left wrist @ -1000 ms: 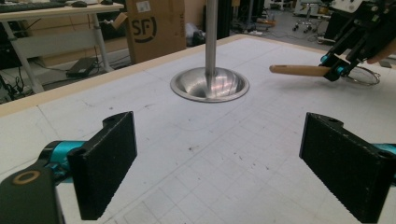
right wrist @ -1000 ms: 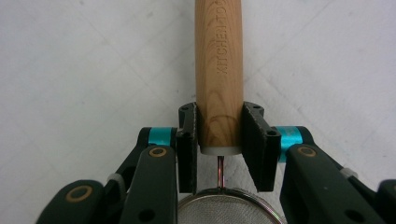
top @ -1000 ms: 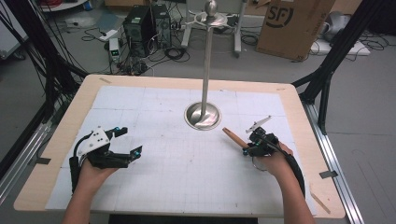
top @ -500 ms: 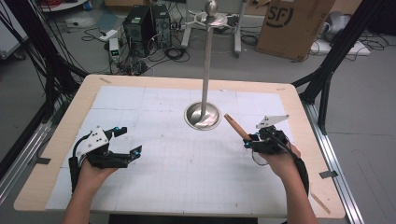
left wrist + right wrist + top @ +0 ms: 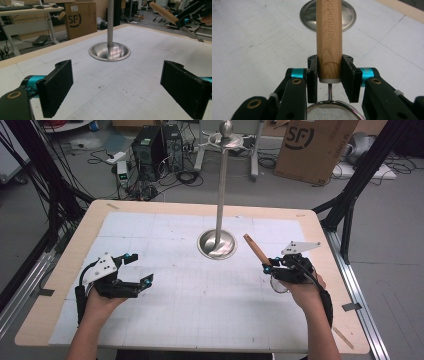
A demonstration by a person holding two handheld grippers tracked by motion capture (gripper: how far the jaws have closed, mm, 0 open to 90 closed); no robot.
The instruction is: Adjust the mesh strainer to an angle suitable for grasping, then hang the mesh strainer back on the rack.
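strainer held aloft, stand just ahead

the right hand-held gripper [image 5: 267, 266] is clamped on the round wooden handle of a small wire-mesh strainer [image 5: 329, 37], handle pointing up and forward toward the tall steel hanging stand with a dished round base [image 5: 217, 243], near it on the white gridded table [image 5: 200, 315]. nothing lies in that dished base. the left hand-held gripper [image 5: 134, 270], farther off, rests with jaws wide and empty.

Cardboard box [image 5: 316, 147] & PC tower [image 5: 150, 145] behind table [image 5: 150, 210].
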